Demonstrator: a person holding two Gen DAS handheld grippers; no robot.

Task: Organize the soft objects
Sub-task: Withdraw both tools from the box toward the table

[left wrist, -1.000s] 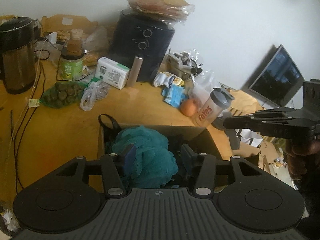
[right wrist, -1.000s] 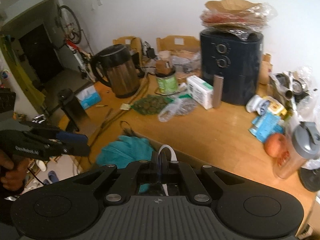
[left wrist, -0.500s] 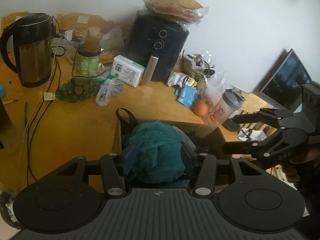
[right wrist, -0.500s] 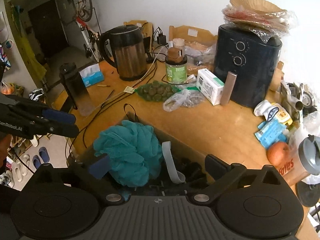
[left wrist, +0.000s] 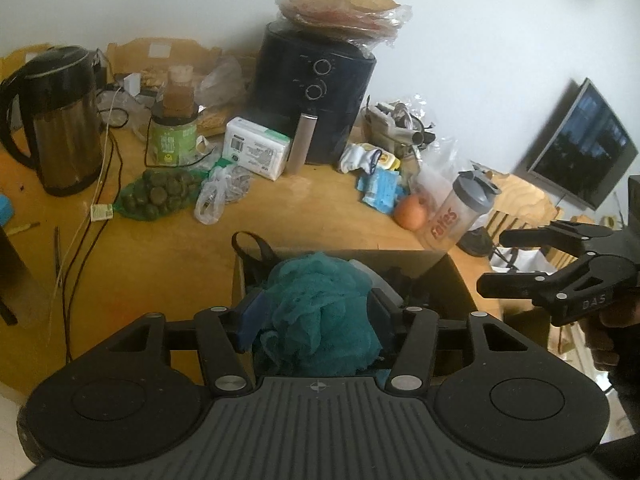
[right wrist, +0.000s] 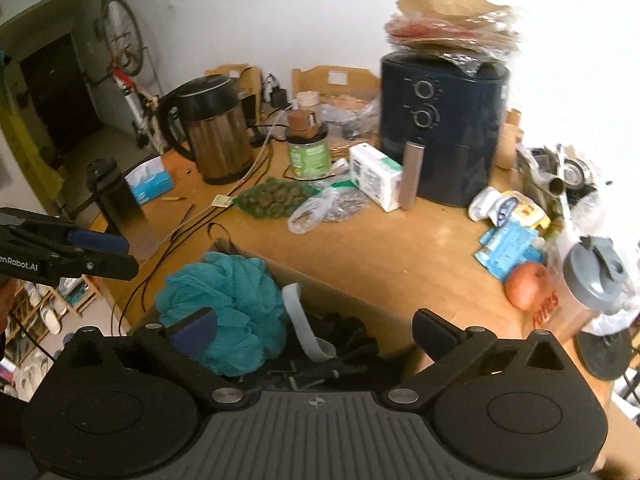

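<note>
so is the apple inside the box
No, the apple lies on the table beside the shaker bottle, outside the box.

On the wooden desk (left wrist: 132, 264) stand a steel kettle (left wrist: 60, 124) and a black air fryer (left wrist: 316, 92) topped with wrapped flatbreads (left wrist: 344, 8) — nearer, an apple (left wrist: 410, 212) beside a shaker bottle (left wrist: 460, 210).

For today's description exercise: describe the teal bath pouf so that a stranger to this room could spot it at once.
Start at the wooden table with the dark air fryer by the wall, then come to the open cardboard box at its near edge. The teal bath pouf bulges from the box's left end, the only ruffled, bright mesh ball among dark items and a pale grey strap.
</note>
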